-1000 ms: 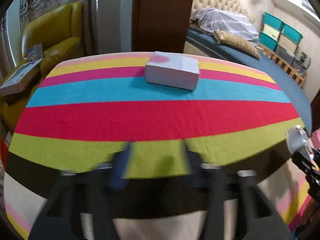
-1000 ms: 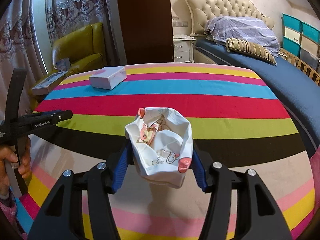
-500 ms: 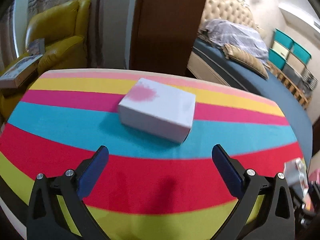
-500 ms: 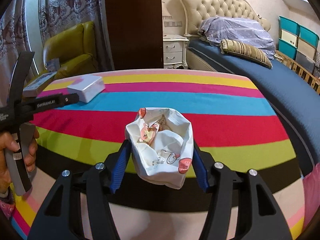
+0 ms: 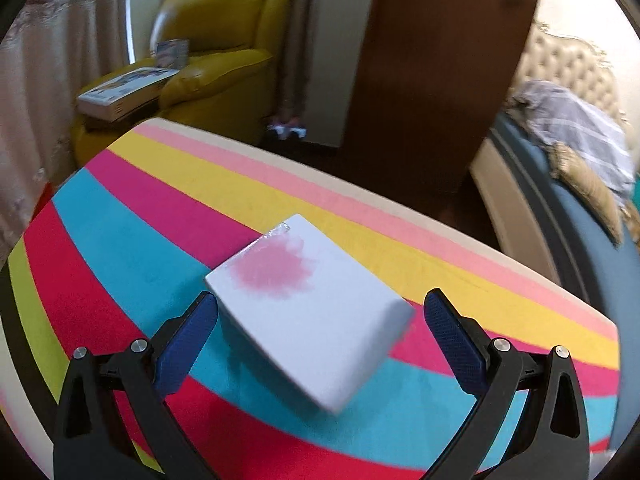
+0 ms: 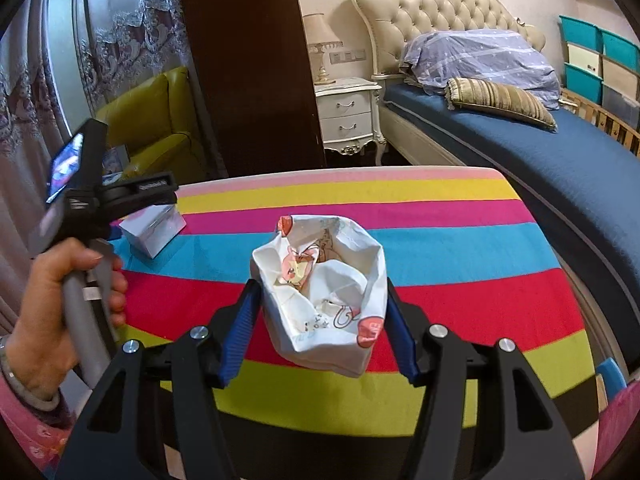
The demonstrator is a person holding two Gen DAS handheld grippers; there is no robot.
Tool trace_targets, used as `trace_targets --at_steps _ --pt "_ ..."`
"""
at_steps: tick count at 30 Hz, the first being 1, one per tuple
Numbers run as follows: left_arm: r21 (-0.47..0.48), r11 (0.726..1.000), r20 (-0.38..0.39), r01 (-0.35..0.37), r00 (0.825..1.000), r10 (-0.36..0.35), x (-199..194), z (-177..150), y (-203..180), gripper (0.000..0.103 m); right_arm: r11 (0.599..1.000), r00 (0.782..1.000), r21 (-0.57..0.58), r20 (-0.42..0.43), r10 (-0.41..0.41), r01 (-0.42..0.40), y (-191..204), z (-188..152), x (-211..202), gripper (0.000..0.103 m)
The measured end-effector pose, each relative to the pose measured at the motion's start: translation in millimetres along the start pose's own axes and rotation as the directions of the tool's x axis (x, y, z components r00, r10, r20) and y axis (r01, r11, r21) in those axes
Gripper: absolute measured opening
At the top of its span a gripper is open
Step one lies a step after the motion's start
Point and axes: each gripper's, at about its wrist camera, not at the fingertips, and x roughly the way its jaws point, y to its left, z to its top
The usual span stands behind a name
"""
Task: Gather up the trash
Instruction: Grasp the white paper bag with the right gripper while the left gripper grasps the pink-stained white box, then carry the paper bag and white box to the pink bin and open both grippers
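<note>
Two grippers: right gripper clamped the soft printed paper bag; left gripper gaped around the stiff, light-looking white cardboard box, best pinched across its flat sides.

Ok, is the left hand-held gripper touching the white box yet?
Apart. In the left wrist view the left hand-held gripper straddles the white box with striped cloth showing between the box and each blue pad.

On the striped table, bare cloth lies open from twelve through three o'clock of the paper bag. At ten o'clock a white box and the left gripper, jaws wide around it without touching, block the way. A dark wardrobe stands beyond the far edge.
</note>
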Motion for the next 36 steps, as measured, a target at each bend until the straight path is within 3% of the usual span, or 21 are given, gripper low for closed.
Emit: trace_targets --at_steps 3,8,14,20,24,25,26,32,36 --pt "-0.002 0.999 -0.030 -0.036 0.999 0.036 14 0 2 0.097 1.000 1.000 -0.003 -0.010 0.018 -0.018 -1 2 5 0.058" --pt "0.090 0.995 -0.074 -0.035 0.996 0.042 22 0 12 0.097 0.999 0.999 -0.006 -0.016 0.033 -0.033 7 2 8 0.058" --pt "0.118 0.991 -0.067 0.066 0.996 -0.058 6 -14 68 0.097 0.999 0.999 -0.028 -0.022 0.041 -0.042 33 -5 3 0.058" --pt "0.182 0.971 -0.068 0.152 0.988 -0.142 6 -6 88 0.097 0.997 0.998 -0.068 -0.044 0.035 -0.038 71 -15 2 0.058" --pt "0.256 0.942 -0.090 0.216 0.976 -0.199 13 0 80 0.096 0.997 0.999 -0.075 -0.043 -0.005 0.002 85 -19 1 0.058" --pt "0.282 0.927 -0.093 0.246 0.969 -0.229 12 0 78 0.092 0.997 0.999 -0.074 -0.043 -0.016 0.013 86 -21 1 0.058" --pt "0.296 0.918 -0.096 0.264 0.964 -0.246 11 -1 76 0.066 0.997 0.998 -0.071 -0.047 -0.031 0.028 87 -23 0 0.058" --pt "0.414 0.852 -0.064 0.321 0.944 -0.325 -32 -36 83 0.066 0.994 0.995 -0.080 -0.060 -0.078 0.073 100 -46 -15 0.058" --pt "0.442 0.831 -0.048 0.337 0.934 -0.354 -66 -67 102 0.066 0.990 0.992 -0.105 -0.067 -0.103 0.095 109 -57 -25 0.057"
